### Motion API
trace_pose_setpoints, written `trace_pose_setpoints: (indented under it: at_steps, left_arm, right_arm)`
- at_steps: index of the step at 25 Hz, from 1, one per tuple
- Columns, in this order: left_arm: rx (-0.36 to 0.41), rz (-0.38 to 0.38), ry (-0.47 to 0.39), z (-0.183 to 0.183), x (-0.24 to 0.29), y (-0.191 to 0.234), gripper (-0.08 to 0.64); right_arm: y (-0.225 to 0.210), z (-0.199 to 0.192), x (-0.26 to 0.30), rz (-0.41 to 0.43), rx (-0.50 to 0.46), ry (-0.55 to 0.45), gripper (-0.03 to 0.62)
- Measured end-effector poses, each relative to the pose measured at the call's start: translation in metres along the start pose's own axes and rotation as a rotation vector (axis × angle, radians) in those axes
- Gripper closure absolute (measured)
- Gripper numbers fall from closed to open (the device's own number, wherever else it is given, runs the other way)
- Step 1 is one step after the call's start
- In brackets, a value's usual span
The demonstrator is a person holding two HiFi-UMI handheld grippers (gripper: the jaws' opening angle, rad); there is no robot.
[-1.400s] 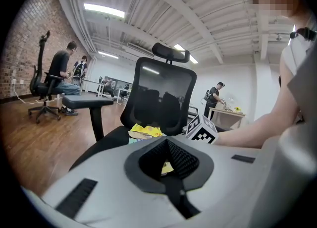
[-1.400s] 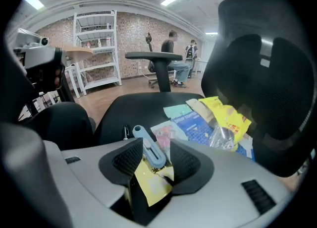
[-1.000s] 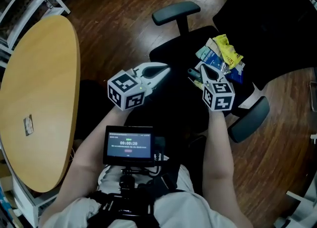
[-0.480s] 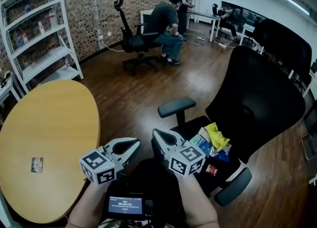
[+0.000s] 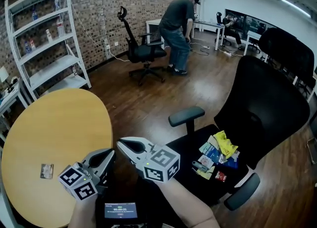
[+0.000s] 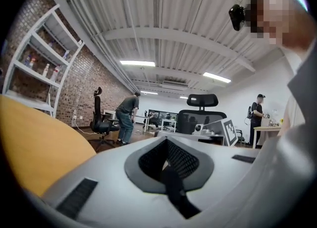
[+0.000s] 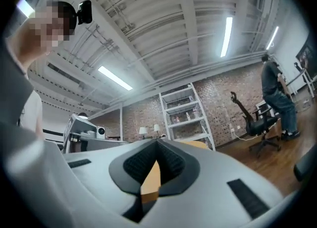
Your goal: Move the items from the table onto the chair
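Note:
One small brown packet (image 5: pixel 47 171) lies on the round wooden table (image 5: pixel 59 123) at the left. On the seat of the black office chair (image 5: pixel 270 103) at the right sits a pile of snack packets (image 5: pixel 217 153), one of them yellow. Both grippers hover low in the head view, between table and chair. My left gripper (image 5: pixel 110 152) is shut and empty near the table's edge. Just right of it my right gripper (image 5: pixel 120 143) points left toward the table, jaws shut with nothing in them. Its own view shows the closed tips (image 7: pixel 157 142) with table wood behind them.
A white shelf rack (image 5: pixel 44 38) stands behind the table. Farther back, a person (image 5: pixel 178 24) bends beside a second black chair (image 5: pixel 141 51), with desks along the far wall. The near chair's armrest (image 5: pixel 186 116) juts toward me. A small screen (image 5: pixel 120 210) sits at my chest.
The head view has lifted from the chair seat to take in the room. Both grippers have moved left, away from the packet pile and toward the table. Both stayed shut.

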State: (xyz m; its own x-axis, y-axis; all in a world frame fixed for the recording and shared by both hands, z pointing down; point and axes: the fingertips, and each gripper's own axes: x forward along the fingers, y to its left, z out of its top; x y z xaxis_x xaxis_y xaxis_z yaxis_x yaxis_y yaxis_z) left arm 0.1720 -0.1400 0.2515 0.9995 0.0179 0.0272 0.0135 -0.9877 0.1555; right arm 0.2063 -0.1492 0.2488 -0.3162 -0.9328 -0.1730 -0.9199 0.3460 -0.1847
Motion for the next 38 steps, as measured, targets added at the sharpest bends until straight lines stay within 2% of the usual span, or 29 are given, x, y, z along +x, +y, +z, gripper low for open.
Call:
trace_pose_setpoints:
  at_steps: [3,7,10,16,24,28,32,38]
  left_arm:
    - [-0.039,0.034,-0.033,0.010,-0.032,0.014,0.552]
    - [0.039,0.139,-0.020,0.015,-0.075,0.027,0.553]
    - [0.076,0.222,0.006,0.004,-0.110,0.039,0.552]
    - [0.085,0.388,0.023,-0.016,-0.180,0.072,0.552]
    - [0.101,0.560,0.036,-0.024,-0.284,0.087,0.552]
    - [0.147,0.581,0.013,-0.023,-0.316,0.089,0.552]
    - [0.147,0.610,0.010,-0.025,-0.339,0.097,0.552]
    - [0.168,0.577,0.009,-0.030,-0.355,0.096,0.552]
  right_arm:
    - [0.016,-0.005,0.022,0.051,0.010,0.000,0.589]
    - [0.047,-0.003,0.050,0.131,-0.026,0.000,0.589]
    - [0.075,-0.016,0.071,0.201,-0.063,0.032,0.589]
    - [0.120,-0.038,0.111,0.338,-0.069,0.068,0.589]
    - [0.212,-0.062,0.164,0.510,-0.055,0.130,0.589]
    - [0.244,-0.072,0.180,0.569,-0.056,0.159,0.589]
    - [0.266,-0.081,0.193,0.608,-0.060,0.184,0.589]
    - [0.291,-0.099,0.204,0.643,-0.050,0.219,0.589]
